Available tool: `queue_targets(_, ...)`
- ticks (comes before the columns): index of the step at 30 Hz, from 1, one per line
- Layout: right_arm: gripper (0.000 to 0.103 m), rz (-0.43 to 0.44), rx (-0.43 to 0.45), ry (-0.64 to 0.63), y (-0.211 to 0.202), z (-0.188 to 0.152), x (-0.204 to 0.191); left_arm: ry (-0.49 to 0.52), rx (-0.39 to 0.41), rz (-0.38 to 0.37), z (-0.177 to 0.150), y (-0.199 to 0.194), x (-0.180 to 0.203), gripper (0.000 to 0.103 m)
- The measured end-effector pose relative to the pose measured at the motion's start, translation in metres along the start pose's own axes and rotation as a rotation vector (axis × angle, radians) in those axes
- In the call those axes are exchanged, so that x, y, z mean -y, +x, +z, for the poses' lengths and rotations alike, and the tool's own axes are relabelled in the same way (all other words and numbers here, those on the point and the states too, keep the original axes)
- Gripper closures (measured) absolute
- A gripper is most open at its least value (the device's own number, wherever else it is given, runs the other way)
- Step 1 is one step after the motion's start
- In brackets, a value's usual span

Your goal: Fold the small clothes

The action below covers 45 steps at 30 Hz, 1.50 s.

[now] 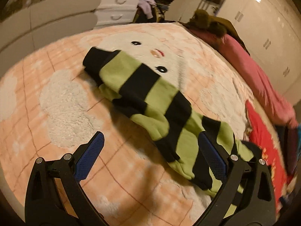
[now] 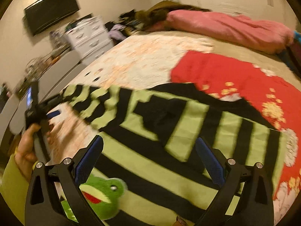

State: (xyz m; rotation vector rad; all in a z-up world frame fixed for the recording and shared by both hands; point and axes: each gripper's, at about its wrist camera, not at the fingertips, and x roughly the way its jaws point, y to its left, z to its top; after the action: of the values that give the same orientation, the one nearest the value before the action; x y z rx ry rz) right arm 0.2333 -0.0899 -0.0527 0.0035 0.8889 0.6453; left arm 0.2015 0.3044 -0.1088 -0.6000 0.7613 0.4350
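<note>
A green and black striped garment (image 1: 150, 101) lies on a peach and white fleece blanket (image 1: 71, 101) on the bed. In the left wrist view its sleeve stretches away from me toward a black cuff. My left gripper (image 1: 150, 143) is open and empty, hovering above the blanket, with its right finger over the garment's near part. In the right wrist view the garment's body (image 2: 169, 131) lies flat with a frog patch (image 2: 101, 194) at its near edge. My right gripper (image 2: 148, 146) is open and empty above it. The left gripper (image 2: 37, 111) shows at the far left by the sleeve end.
A red garment with flower print (image 2: 235, 79) lies right of the striped one, partly under it. A pink quilt (image 2: 225, 26) and brown clothes (image 1: 207, 20) lie along the bed's far side. A white drawer unit (image 1: 118, 1) and a wall TV (image 2: 50, 9) stand beyond the bed.
</note>
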Motion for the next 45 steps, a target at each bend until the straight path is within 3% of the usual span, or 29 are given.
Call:
queue_targets(6,0.005,0.076,-0.055,-0.070,0.024,-0.005,-0.042,-0.109,0.001,-0.077,0.009,0.013,-0.024,0.010)
queue_targets(8,0.005,0.090,-0.063,-0.068,0.028,-0.011,-0.050,-0.169,-0.008,-0.134,0.010,0.021,-0.033,0.018)
queue_targets(11,0.005,0.096,-0.080,-0.045,0.032,-0.019,-0.052,-0.188,-0.001,-0.152,0.012,0.028,-0.035,0.032)
queue_targets(15,0.005,0.087,-0.104,-0.019,0.032,-0.029,-0.046,-0.287,-0.016,-0.269,0.014,0.045,-0.045,0.036)
queue_targets(18,0.005,0.073,-0.103,-0.006,0.026,-0.033,-0.039,-0.355,-0.017,-0.308,0.012,0.059,-0.053,0.057)
queue_targets(20,0.005,0.059,-0.096,0.010,0.023,-0.033,-0.032,-0.385,-0.009,-0.337,0.011,0.063,-0.057,0.087)
queue_targets(22,0.005,0.042,-0.088,0.033,0.019,-0.031,-0.023,-0.398,0.011,-0.358,0.012,0.062,-0.060,0.097)
queue_targets(24,0.005,0.030,-0.072,0.063,0.014,-0.029,-0.012,-0.407,0.050,-0.398,0.013,0.049,-0.062,0.100)
queue_targets(28,0.005,0.008,-0.045,0.121,0.001,-0.024,0.014,-0.326,0.121,-0.442,0.023,0.015,-0.042,0.100)
queue_targets(35,0.005,-0.068,-0.008,0.235,-0.028,-0.033,0.070,-0.009,0.213,-0.474,0.014,-0.052,0.047,0.100)
queue_targets(40,0.005,-0.123,0.019,0.317,-0.053,-0.046,0.111,0.161,0.181,-0.536,-0.016,-0.073,0.116,0.100)
queue_targets(45,0.005,-0.175,0.096,0.415,-0.092,-0.054,0.153,0.360,0.090,-0.556,-0.071,-0.078,0.193,0.100)
